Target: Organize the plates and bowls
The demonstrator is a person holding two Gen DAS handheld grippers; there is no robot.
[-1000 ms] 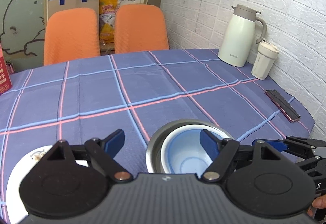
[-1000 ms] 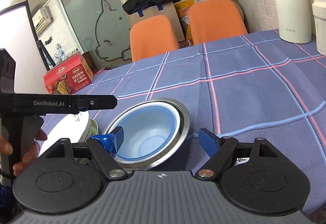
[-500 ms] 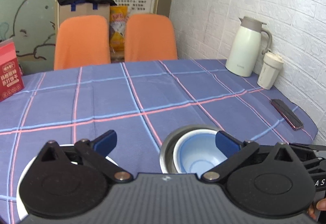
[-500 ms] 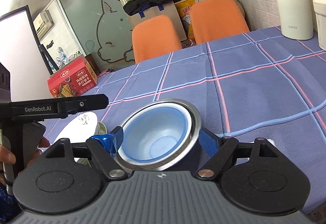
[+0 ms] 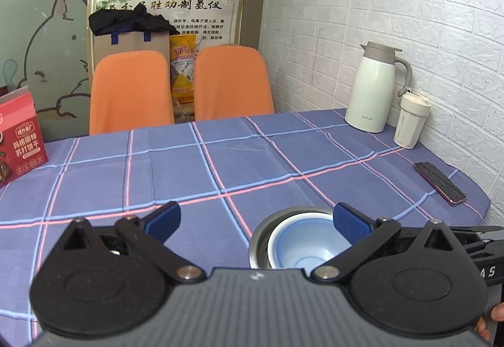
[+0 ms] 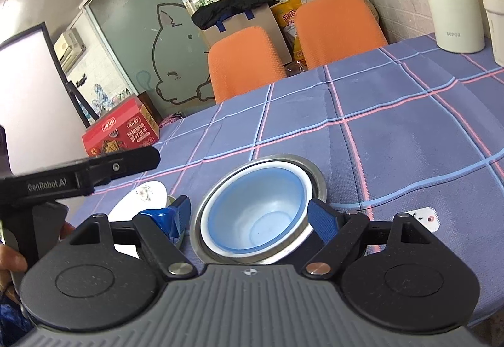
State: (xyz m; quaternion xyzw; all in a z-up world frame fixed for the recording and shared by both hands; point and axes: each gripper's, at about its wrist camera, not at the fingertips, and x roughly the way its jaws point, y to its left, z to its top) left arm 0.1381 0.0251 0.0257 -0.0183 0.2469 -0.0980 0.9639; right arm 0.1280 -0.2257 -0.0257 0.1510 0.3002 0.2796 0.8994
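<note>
Two nested bowls, right jaws straddling them

Left wrist view: left gripper (image 5: 256,222) jaws apart, holding nothing, hovering over the tabletop (image 5: 220,158). Blue bowl (image 5: 310,247) sits nested inside the steel bowl (image 5: 261,236), just right of centre.

Right wrist view: right gripper (image 6: 249,216) jaws apart, one finger either side of the steel bowl (image 6: 315,176), contact unclear. White plate (image 6: 141,199) just left of that bowl. Risk: closing on the slick rim may slip or tip the stack; the left finger could clip the plate.

A white thermos (image 5: 371,88), lidded cup (image 5: 411,121), phone (image 5: 439,183) and red box (image 5: 20,139) sit on the checked tablecloth (image 5: 220,164).
</note>
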